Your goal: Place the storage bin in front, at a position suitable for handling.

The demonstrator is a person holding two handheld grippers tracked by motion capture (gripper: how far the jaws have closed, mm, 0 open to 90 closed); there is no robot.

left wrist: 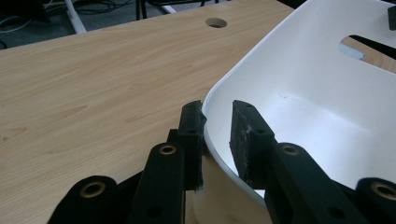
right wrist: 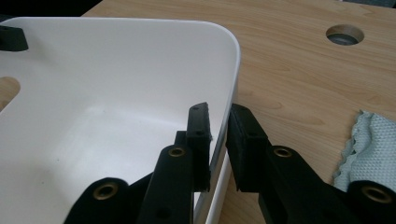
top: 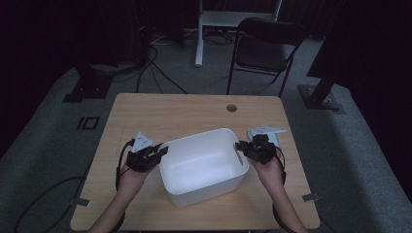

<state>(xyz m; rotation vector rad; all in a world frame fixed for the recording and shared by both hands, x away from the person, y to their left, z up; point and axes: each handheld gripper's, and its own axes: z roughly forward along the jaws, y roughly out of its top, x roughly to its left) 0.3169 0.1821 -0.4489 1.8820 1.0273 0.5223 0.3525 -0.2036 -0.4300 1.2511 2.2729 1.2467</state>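
An empty white plastic bin (top: 194,138) stands on the wooden table (top: 160,111), turned a little askew. My left gripper (top: 164,149) is at its left wall and my right gripper (top: 239,145) at its right wall. In the left gripper view the jaws (left wrist: 217,135) straddle the bin's rim (left wrist: 303,93), one pad outside and one inside, closed on the wall. In the right gripper view the jaws (right wrist: 217,140) straddle the opposite rim (right wrist: 116,70) the same way, pads tight against the thin wall. A handle cut-out (left wrist: 369,44) shows in the far wall.
A pale blue cloth (right wrist: 373,149) lies on the table just right of the bin, by the right hand (top: 273,141). A round cable hole (top: 231,108) sits near the table's far edge. Behind the table stand a folding chair (top: 265,48) and loose floor cables.
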